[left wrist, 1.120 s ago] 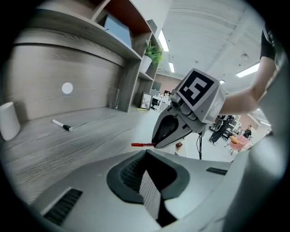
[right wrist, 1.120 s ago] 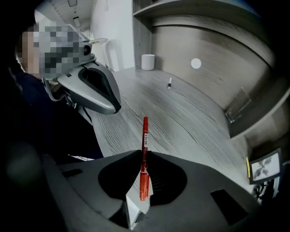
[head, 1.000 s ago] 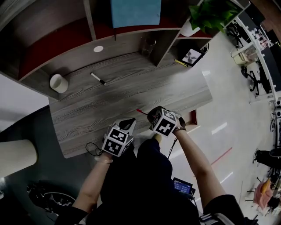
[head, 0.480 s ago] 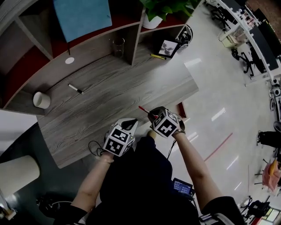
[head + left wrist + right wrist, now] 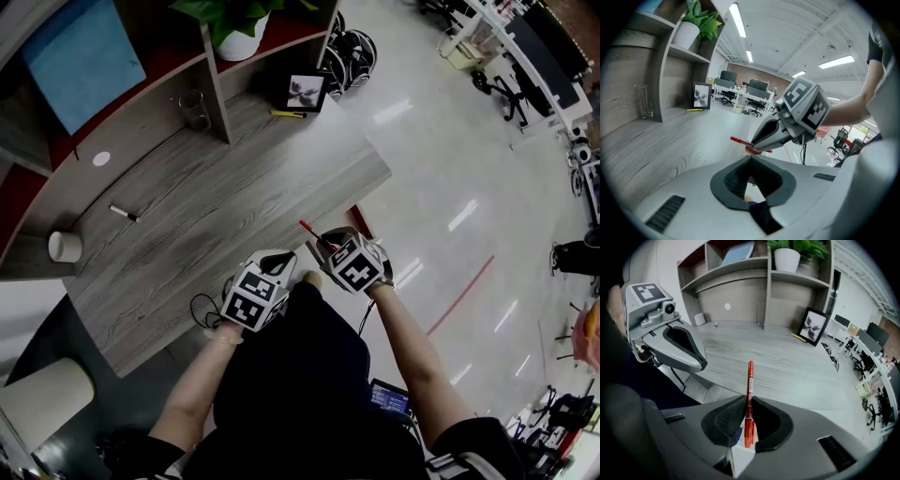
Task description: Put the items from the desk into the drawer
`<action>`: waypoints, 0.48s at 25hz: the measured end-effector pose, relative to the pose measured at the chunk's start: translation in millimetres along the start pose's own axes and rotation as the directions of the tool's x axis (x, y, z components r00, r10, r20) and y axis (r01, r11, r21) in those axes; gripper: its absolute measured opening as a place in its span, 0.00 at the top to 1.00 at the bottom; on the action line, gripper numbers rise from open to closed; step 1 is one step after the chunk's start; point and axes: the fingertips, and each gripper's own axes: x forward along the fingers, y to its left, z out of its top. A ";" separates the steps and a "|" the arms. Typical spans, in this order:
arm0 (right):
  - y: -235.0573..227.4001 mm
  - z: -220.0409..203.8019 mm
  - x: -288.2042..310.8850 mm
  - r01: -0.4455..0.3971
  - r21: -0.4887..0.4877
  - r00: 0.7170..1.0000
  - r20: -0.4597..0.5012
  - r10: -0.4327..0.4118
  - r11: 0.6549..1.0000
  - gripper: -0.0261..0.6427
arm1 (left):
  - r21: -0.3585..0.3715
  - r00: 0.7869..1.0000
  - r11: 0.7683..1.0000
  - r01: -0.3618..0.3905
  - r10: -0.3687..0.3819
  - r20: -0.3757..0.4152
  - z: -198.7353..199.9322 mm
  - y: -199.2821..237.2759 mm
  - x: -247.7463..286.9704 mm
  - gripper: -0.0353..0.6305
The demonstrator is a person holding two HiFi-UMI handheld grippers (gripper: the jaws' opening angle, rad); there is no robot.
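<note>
Your right gripper [image 5: 749, 401] pinches the red pen [image 5: 750, 376] beside the desk [image 5: 787, 362]. Your left gripper [image 5: 750, 159] has its jaws together, empty.

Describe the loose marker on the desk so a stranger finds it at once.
Start at the grey wood-grain desk. Toward its left end in the head view, between the white cup and the small white disc, lies the marker. It alone is a slim white stick with a black tip.

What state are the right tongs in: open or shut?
The right tongs are shut on the red pen: the right gripper view shows both pads pressing its barrel, its end sticking out ahead.
</note>
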 end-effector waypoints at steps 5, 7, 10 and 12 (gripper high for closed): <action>-24.9 -21.0 -8.3 0.020 0.113 0.998 0.050 -0.025 0.993 0.89 | 0.012 1.000 1.000 0.021 -0.021 -0.022 8.2 -17.3 27.3 0.91; -33.4 -31.1 -11.3 0.024 0.172 0.997 0.070 -0.037 0.985 0.89 | 0.019 0.999 0.999 0.030 -0.029 -0.032 10.1 -24.5 37.5 0.91; -44.5 -47.3 -14.2 0.028 0.249 0.995 0.089 -0.051 0.968 0.89 | 0.021 0.998 0.999 0.033 -0.032 -0.049 10.2 -32.4 51.4 0.91; -50.1 -58.0 -13.8 0.022 0.290 0.994 0.097 -0.053 0.957 0.89 | 0.020 0.998 0.999 0.031 -0.030 -0.058 9.6 -36.0 60.0 0.91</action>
